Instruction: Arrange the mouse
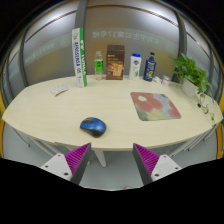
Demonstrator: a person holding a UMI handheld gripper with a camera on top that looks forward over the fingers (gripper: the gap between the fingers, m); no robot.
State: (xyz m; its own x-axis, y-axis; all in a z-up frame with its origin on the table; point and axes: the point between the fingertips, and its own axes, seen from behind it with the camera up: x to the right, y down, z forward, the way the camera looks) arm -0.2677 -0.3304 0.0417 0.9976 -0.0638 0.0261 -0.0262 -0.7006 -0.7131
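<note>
A blue and black mouse (92,126) lies on the pale oval table (60,105) near its front edge, left of the middle. A patterned mouse mat (155,104) with pink and green patches lies on the table to the right of the mouse. My gripper (112,158) is open and empty, held off the table's front edge, with the floor between the purple pads (77,156). The mouse is beyond the left finger, apart from it.
At the table's far side stand a tall green and white box (78,56), a small green bottle (99,67), a brown box (116,61), a white bottle (135,66) and a blue bottle (150,67). A potted plant (189,74) stands at the far right.
</note>
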